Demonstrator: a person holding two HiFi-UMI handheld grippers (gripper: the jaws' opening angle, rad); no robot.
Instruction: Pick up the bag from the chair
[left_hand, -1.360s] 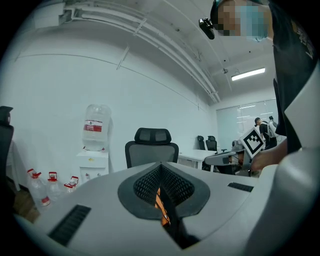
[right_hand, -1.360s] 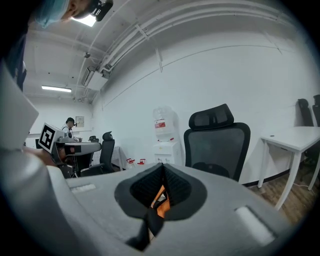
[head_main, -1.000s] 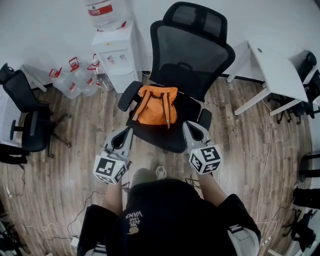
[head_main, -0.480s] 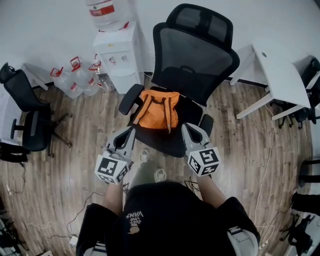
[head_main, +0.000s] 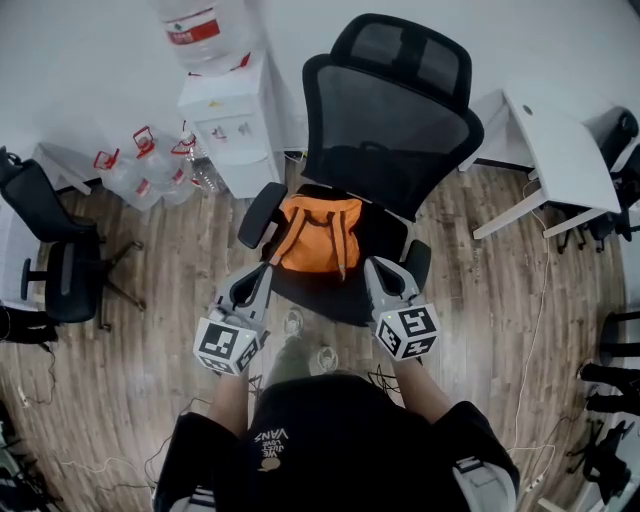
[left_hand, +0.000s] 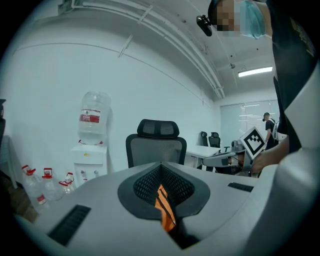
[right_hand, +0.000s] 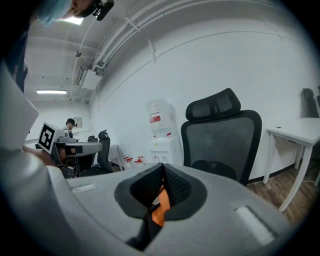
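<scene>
Head view: the black mesh office chair (head_main: 390, 130) stands before me on the wood floor (head_main: 150, 300), and the orange bag (head_main: 318, 235) sits on its seat, close to the backrest, with its straps hanging down its front. My left gripper (head_main: 261, 275) and right gripper (head_main: 377, 268) hover near the seat's front corners, one either side of the bag and clear of it. Both have their jaws pressed together on nothing.

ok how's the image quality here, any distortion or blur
Head view: strong fisheye bends the floor, even light, orange bag sharp. Left gripper view: dark round vignette, ceiling light glaring, the near jaws soft. Right gripper view: same vignette, office chair crisp.
</scene>
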